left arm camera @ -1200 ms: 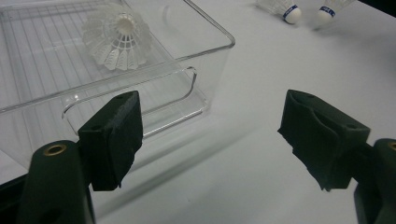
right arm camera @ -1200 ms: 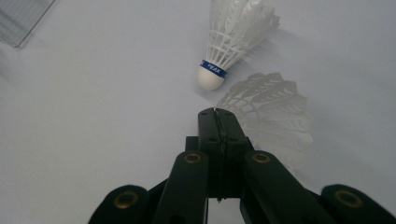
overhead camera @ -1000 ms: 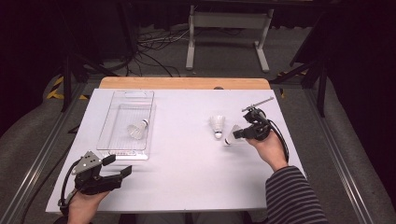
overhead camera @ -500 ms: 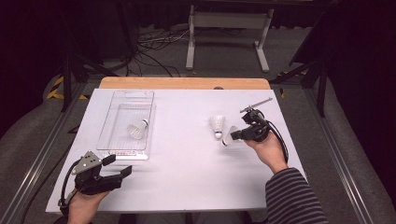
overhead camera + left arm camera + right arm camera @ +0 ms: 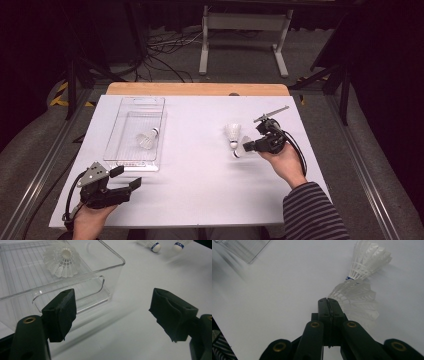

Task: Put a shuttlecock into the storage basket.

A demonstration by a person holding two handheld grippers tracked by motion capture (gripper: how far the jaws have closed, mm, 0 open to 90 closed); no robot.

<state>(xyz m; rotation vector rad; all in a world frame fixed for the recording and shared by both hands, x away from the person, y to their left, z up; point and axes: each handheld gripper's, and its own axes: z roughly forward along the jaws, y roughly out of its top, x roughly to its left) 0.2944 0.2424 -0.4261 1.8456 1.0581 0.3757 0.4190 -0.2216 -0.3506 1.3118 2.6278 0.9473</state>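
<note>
Right gripper [image 5: 248,147] out over the right half of the white table [image 5: 200,200]; jaws pressed together, tips pinching the edge of a shuttlecock's feather skirt; held shuttlecock [image 5: 355,298] lies low on the table surface, cork end pointing away from the jaws; whether it rests on the table or is lifted clear, cannot tell. Second shuttlecock [image 5: 232,135] just beside it on the table, skirt toward the far edge, cork toward the person; in the right gripper view its cork end meets the held one's skirt, touching or nearly so.

Left gripper [image 5: 127,180] near the front left corner of the table, held low in the person's hand; jaws spread wide, nothing between them; it points toward the clear plastic tray [image 5: 125,162], near its front wall but apart from it.

Tray sits on the left half of the table; third shuttlecock [image 5: 62,261] lies inside it on the ribbed floor, on its side.

Striped sleeve [image 5: 312,212] on the right forearm.
</note>
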